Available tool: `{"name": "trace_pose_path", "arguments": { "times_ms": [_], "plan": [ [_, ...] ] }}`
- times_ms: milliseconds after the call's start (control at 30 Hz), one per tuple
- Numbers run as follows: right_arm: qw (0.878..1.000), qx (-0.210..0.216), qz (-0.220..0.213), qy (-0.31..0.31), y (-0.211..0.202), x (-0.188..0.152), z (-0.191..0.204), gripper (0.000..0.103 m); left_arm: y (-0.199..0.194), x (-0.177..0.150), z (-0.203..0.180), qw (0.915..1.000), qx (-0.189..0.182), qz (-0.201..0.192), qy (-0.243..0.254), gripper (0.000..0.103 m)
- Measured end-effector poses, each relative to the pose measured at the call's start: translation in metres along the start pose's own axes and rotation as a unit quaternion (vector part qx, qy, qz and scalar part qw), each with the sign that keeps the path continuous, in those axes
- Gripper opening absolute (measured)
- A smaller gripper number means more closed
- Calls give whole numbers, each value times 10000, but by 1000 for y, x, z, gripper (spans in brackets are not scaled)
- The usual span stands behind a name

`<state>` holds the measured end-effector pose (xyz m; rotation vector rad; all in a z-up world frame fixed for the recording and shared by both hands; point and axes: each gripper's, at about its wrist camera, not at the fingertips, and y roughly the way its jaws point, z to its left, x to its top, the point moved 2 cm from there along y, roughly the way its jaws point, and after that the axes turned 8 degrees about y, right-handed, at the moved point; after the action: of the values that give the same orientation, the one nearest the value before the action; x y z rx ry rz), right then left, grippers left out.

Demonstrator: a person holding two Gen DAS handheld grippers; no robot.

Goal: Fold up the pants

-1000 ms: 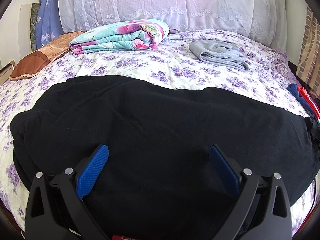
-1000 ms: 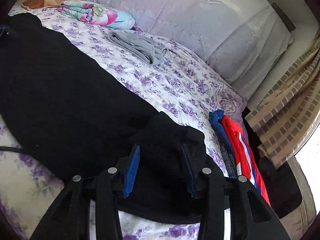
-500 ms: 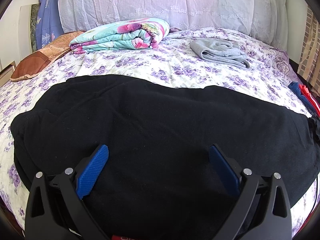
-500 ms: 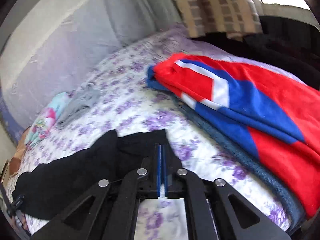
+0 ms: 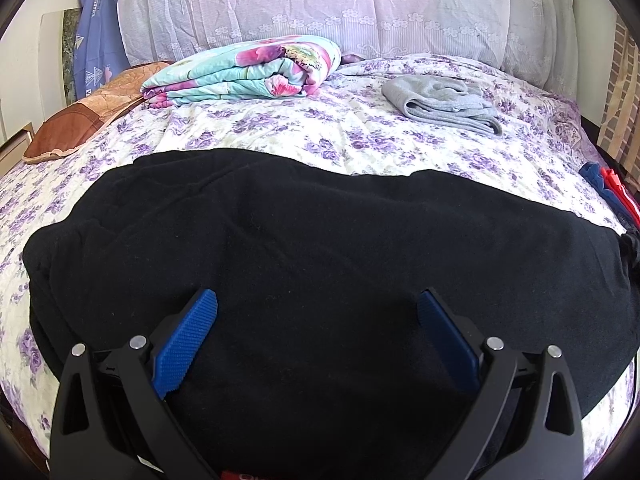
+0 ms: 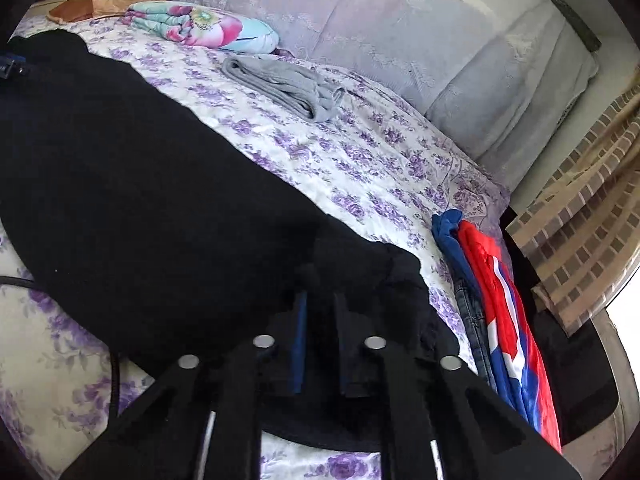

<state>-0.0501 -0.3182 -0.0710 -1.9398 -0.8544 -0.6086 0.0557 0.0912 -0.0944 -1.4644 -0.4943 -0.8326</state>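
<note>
Black pants lie spread across the near part of a bed with a purple-flowered sheet. My left gripper is open, its blue pads wide apart just above the middle of the pants. In the right wrist view the pants stretch away to the left. My right gripper has its jaws nearly together with a bunched fold of the pants' right end between them.
A folded floral quilt and a folded grey garment lie near the headboard pillows. A brown cushion sits far left. A red and blue garment on jeans lies at the bed's right edge, by a checked curtain.
My right gripper was half open over the pants' end, swung briefly toward the red and blue garment while shut, and now is back, closed on the pants' end. The left gripper has hardly moved.
</note>
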Motion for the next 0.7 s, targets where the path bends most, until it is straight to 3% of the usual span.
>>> {"name": "trace_pose_path", "arguments": {
  "times_ms": [67, 133, 200, 267, 367, 400, 433, 600, 700],
  "plan": [
    [9981, 43, -201, 586, -9, 5, -26, 4, 0, 0, 0, 10000, 7, 4, 6, 98],
    [9840, 385, -197, 1727, -9, 5, -69, 4, 0, 0, 0, 10000, 5, 2, -1, 98],
    [9525, 658, -13, 2974, 1, -10, -122, 4, 0, 0, 0, 10000, 1, -1, -4, 98],
    [9143, 618, 293, 3993, 14, -40, -166, 5, 0, 0, 0, 10000, -5, -5, -10, 98],
    [8336, 972, 483, 5416, 14, -87, -203, 27, 0, 0, -1, 10000, 2, -2, -8, 98],
    [8146, 1171, 328, 5671, 7, -97, -205, 38, 0, 0, 0, 10000, 1, -3, -9, 98],
    [8018, 1336, 248, 5820, 1, -103, -205, 39, 0, 0, 0, 10000, 0, -3, -7, 98],
    [7722, 2061, 323, 6002, -18, -111, -184, 39, 0, 0, -2, 10000, 23, 14, 11, 98],
    [7703, 1962, -581, 6040, -64, -95, -213, 41, 0, 0, -3, 10000, 33, 33, 31, 98]
  ]
}}
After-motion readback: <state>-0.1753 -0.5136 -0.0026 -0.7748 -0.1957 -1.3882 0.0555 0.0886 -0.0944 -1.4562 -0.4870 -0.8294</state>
